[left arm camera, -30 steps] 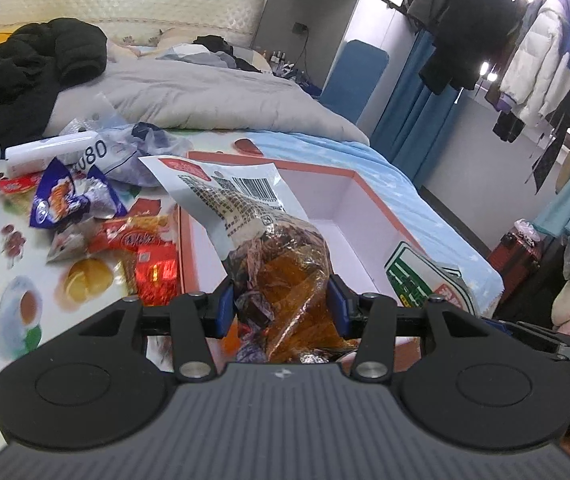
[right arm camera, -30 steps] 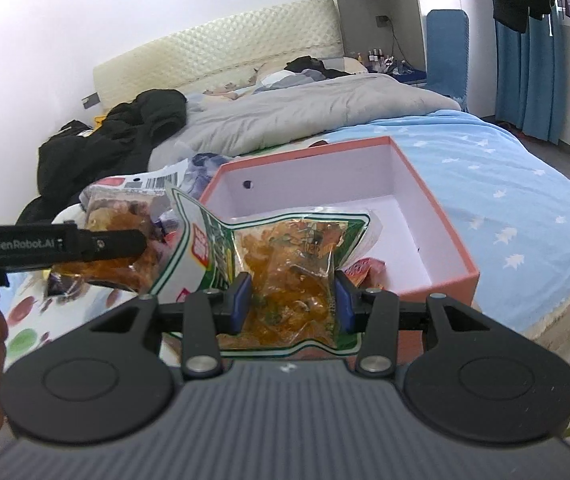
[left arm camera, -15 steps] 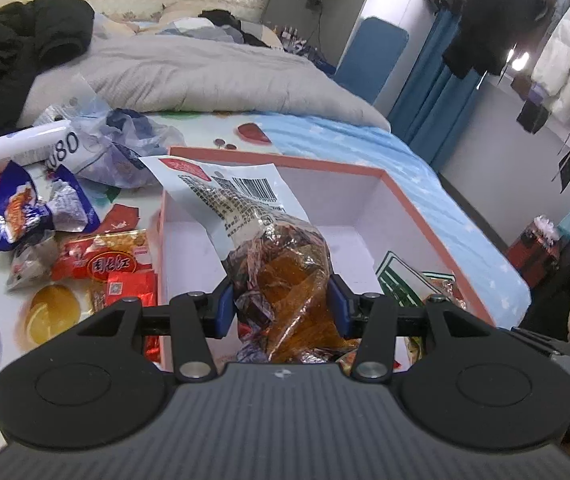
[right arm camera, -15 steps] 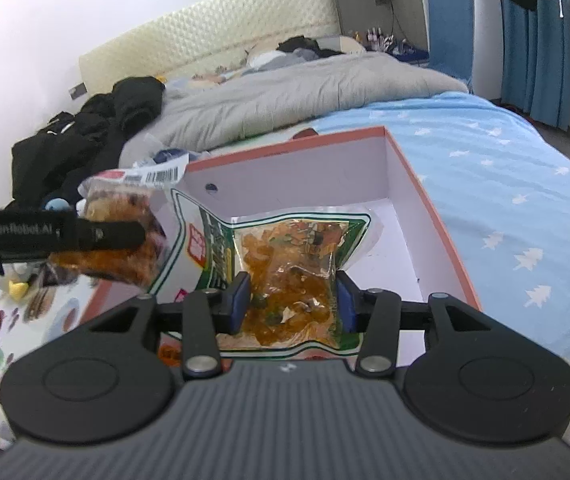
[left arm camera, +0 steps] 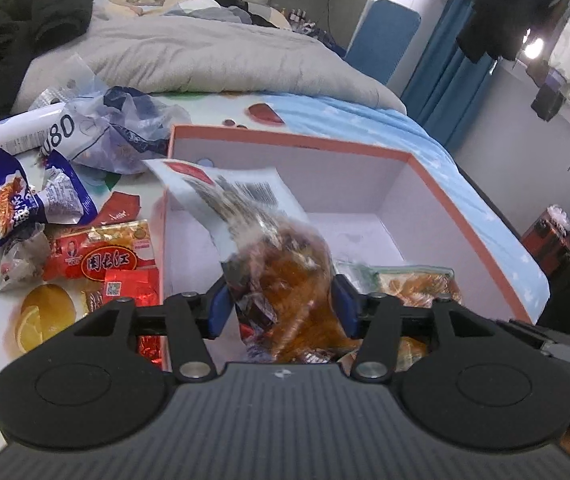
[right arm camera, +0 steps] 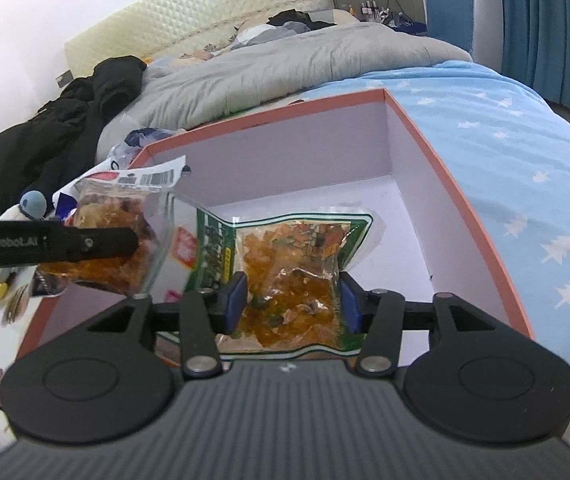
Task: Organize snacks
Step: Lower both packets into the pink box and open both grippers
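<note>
Bedroom bed, centre frame: my left gripper (left arm camera: 281, 304) and right gripper (right arm camera: 291, 300) have just been opening around clear orange snack bags (left arm camera: 285, 276) over the pink-rimmed white cardboard box (left arm camera: 465, 216); left bag may snag.

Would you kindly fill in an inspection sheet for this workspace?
Surface: patterned cloth on a bed.
Job's things: open box; brown snack bag and green-edged snack bag over it.
Clutter: loose packets and a crumpled plastic bag left of the box.
Grippers: left gripper and right gripper open, jaws have just been opening, a bag between each pair.
Cables: nothing seen on the bed.
Surroundings: grey duvet, black coat, blue curtains.
</note>
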The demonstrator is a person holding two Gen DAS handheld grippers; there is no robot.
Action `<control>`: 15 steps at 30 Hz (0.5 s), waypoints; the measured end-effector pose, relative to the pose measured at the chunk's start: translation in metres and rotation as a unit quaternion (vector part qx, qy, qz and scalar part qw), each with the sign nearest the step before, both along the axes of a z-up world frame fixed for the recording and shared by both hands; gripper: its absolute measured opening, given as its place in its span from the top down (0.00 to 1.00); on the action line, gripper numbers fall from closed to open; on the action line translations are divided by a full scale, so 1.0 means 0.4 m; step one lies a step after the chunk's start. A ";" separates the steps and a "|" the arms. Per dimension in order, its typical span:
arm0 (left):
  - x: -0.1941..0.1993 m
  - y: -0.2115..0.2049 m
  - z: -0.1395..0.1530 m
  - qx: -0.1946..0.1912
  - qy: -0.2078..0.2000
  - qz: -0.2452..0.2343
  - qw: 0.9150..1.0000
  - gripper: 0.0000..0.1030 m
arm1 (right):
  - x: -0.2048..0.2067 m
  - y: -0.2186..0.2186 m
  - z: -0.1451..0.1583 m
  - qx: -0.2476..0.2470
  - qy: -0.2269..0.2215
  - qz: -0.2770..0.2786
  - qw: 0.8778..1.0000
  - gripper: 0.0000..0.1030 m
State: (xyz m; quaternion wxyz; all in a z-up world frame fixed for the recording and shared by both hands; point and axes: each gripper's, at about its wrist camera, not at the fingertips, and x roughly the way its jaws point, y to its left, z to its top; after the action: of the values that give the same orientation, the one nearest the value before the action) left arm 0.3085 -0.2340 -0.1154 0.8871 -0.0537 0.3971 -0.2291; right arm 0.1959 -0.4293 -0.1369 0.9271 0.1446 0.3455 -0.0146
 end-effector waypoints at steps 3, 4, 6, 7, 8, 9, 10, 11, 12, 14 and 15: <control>-0.011 0.013 0.019 -0.005 -0.008 0.007 1.000 0.30 | -0.001 -0.004 0.001 0.004 0.006 -0.004 1.000 0.46; -0.018 0.015 0.027 -0.003 -0.014 0.007 1.000 0.30 | -0.002 -0.004 0.004 0.005 0.006 -0.004 1.000 0.40; -0.036 0.021 0.044 -0.001 -0.024 0.007 1.000 0.30 | -0.011 -0.003 0.015 0.004 0.004 -0.006 1.000 0.34; -0.048 0.024 0.053 -0.002 -0.028 0.006 1.000 0.30 | -0.021 0.000 0.023 0.002 -0.002 -0.006 1.000 0.34; -0.060 0.029 0.063 -0.003 -0.033 0.005 0.999 0.30 | -0.027 0.004 0.031 0.000 -0.005 -0.005 1.000 0.34; -0.073 0.034 0.073 -0.004 -0.037 0.005 0.999 0.30 | -0.036 0.008 0.040 -0.002 -0.009 -0.004 1.000 0.34; -0.088 0.040 0.084 -0.005 -0.041 0.003 0.999 0.30 | -0.046 0.013 0.049 -0.004 -0.013 -0.004 1.000 0.34; -0.104 0.047 0.094 -0.007 -0.047 0.002 0.999 0.30 | -0.056 0.017 0.056 -0.005 -0.017 -0.003 1.000 0.34; -0.122 0.055 0.106 -0.007 -0.052 0.001 0.999 0.30 | -0.068 0.023 0.066 -0.005 -0.021 -0.003 1.000 0.34; -0.155 0.072 0.124 -0.009 -0.060 -0.001 0.998 0.30 | -0.096 0.037 0.084 -0.005 -0.030 -0.002 1.000 0.34; -0.172 0.081 0.132 -0.010 -0.063 0.000 0.998 0.30 | -0.107 0.044 0.091 -0.006 -0.034 -0.001 0.999 0.34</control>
State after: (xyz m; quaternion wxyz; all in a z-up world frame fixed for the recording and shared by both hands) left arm 0.2398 -0.2014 -0.0625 0.9098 -0.0476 0.3380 -0.2363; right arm 0.1530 -0.4115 -0.1004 0.9390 0.1403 0.3137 -0.0129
